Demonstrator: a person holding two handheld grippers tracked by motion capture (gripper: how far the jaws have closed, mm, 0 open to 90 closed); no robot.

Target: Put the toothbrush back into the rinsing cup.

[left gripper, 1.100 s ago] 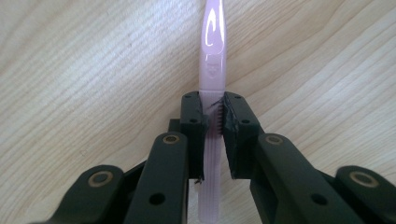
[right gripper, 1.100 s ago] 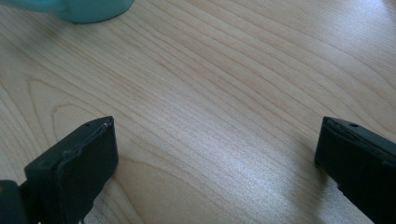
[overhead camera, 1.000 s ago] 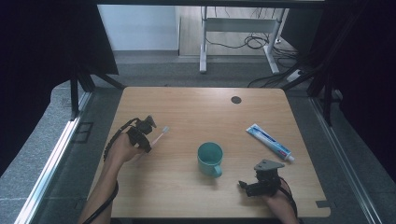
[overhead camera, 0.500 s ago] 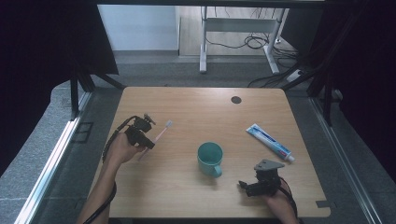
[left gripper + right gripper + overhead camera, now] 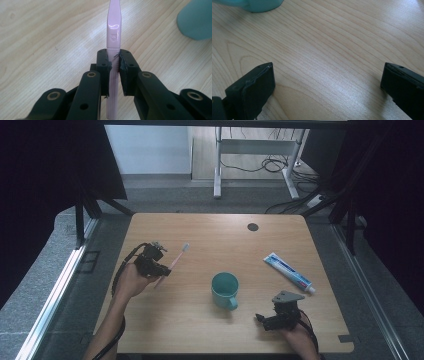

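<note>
Toothbrush (image 5: 114, 37) sits clamped between the jaws of the left hand-held gripper (image 5: 159, 268), pink handle pinched about midway, head pointing far and to the right in the high view (image 5: 175, 261). Compared with a second ago the brush has tipped up and swung away from the bench (image 5: 200, 330), its head now further from the person, so it looks lifted rather than lying flat (a judgement from the angle). That suggests the pick-up is done and the carry is next, likely toward the teal mug (image 5: 225, 290) standing near the middle, right of the brush. The right hand-held gripper (image 5: 274, 319) rests at the near right edge, jaws spread wide over bare wood. A toothpaste tube (image 5: 290, 273) lies beyond it, untouched
</note>
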